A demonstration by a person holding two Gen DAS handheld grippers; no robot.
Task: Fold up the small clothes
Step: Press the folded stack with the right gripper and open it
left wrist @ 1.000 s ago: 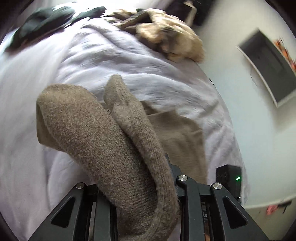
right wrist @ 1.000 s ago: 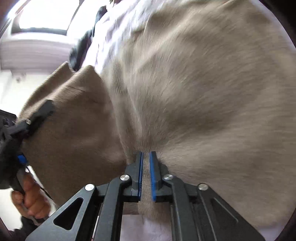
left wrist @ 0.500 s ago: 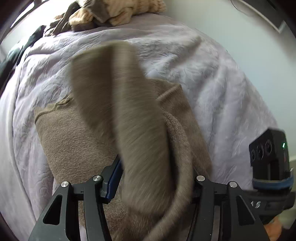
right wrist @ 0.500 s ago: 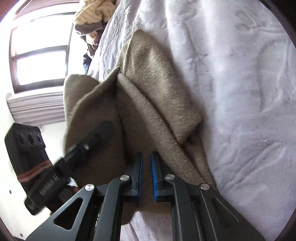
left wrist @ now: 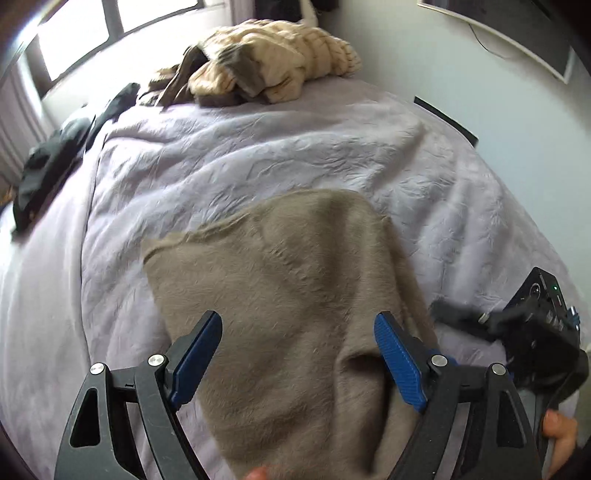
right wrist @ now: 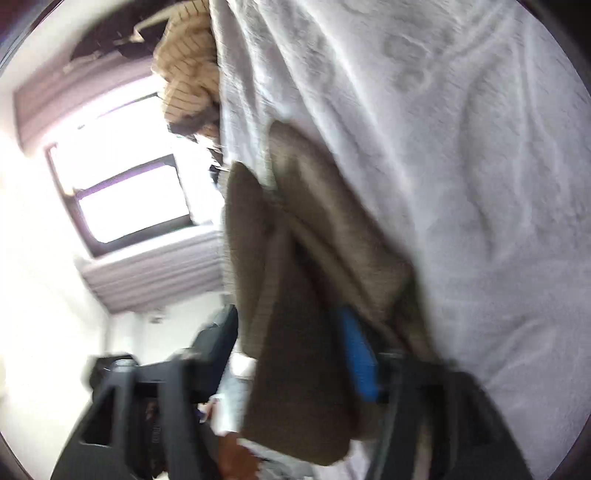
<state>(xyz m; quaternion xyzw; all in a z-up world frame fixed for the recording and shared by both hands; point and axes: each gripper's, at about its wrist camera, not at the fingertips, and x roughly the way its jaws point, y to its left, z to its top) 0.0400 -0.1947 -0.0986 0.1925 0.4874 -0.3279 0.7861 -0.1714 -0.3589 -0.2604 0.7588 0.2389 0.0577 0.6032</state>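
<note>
A brown knit garment [left wrist: 295, 280] lies folded on the lilac bedspread [left wrist: 258, 147], close below my left gripper [left wrist: 299, 339]. That gripper's jaws are opening and its blue pads [left wrist: 199, 354] stand wide apart over the cloth without pressing it. My right gripper [left wrist: 535, 325] shows at the garment's right edge, with a hand [left wrist: 557, 435] behind it. The right wrist view is blurred and tilted. There the garment [right wrist: 295, 277] runs between the opening jaws of the right gripper [right wrist: 280, 347], and one blue pad [right wrist: 358, 354] stands apart from the cloth.
A heap of beige striped clothes [left wrist: 273, 62] lies at the far end of the bed, with dark clothes [left wrist: 55, 155] at the far left. A window [left wrist: 110, 33] is behind the bed. A dark framed panel [left wrist: 517, 33] hangs on the right wall.
Both grippers have opened and let go of the brown garment. The flap that hung from the left gripper now lies flat on the bed. The right wrist view has rolled and moved along the cloth.
</note>
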